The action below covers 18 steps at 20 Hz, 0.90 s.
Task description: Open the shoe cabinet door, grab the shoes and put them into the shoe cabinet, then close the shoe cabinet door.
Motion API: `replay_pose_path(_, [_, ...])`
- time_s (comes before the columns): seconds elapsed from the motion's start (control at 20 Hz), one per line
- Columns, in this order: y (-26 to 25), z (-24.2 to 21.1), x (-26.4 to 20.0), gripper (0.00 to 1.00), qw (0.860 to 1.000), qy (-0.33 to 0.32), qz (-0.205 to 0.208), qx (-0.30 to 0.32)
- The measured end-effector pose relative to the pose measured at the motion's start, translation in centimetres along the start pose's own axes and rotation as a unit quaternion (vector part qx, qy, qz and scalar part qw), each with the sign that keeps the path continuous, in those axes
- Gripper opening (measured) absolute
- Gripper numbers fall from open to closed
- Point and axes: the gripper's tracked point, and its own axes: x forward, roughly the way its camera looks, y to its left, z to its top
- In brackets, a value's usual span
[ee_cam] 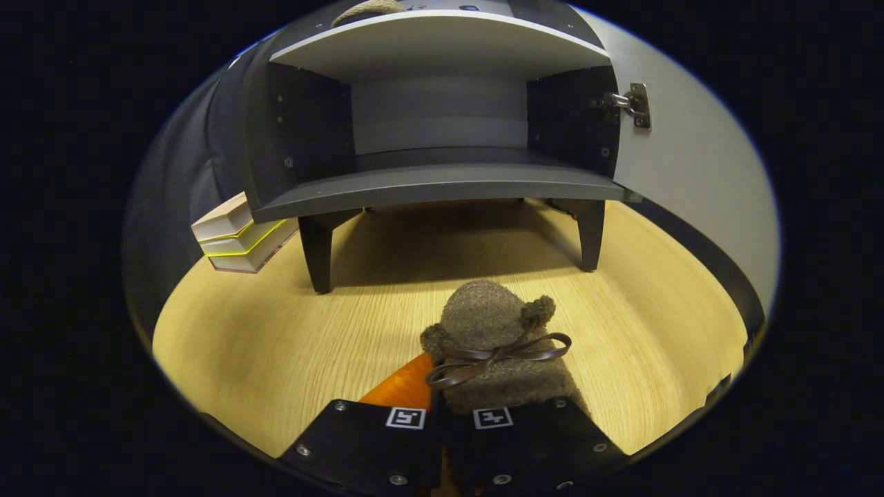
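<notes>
The jaws are seen low over the table [228, 345], pointed level toward the cabinet [442, 186] ahead. Their two black plates, each marked with a small square tag, are drawn close together with only a thin gap between them.

The cabinet is raised on dark legs, and its door [690, 166] is swung wide open to the right, hung on a metal hinge [632, 103]. A single compartment is shown inside, dark-walled with a paler back panel; its shelf is bare. Something brown and rounded is set on the cabinet's top, too little of it visible to be identified.

Left of the cabinet, a stack of books [238, 238] is laid on the table, just beside the front leg.

A brown felt shoe [494, 331] with a dark leather bow is held at the jaws: its heel end is pinched between them, and its toe is pointed ahead toward the cabinet's opening, well short of it. An orange surface is glimpsed beside the shoe, against the left plate; what it belongs to cannot be told.
</notes>
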Motion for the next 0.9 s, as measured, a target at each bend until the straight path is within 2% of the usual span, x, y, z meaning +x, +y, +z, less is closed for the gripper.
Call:
replay_pose_path(0.3, [0.1,4.3,-5.4,0.1,1.0,-0.005,0.018,-0.006])
replay_pose_path(0.5, [0.2,10.1,-11.0,0.1,0.999,-0.024,0.034,-0.002])
replay_pose_path(0.7, [-0.8,17.9,-17.0,0.1,0.996,-0.075,0.046,-0.005])
replay_pose_path(0.9, [-2.1,23.6,-18.8,0.1,0.992,-0.119,0.04,-0.009])
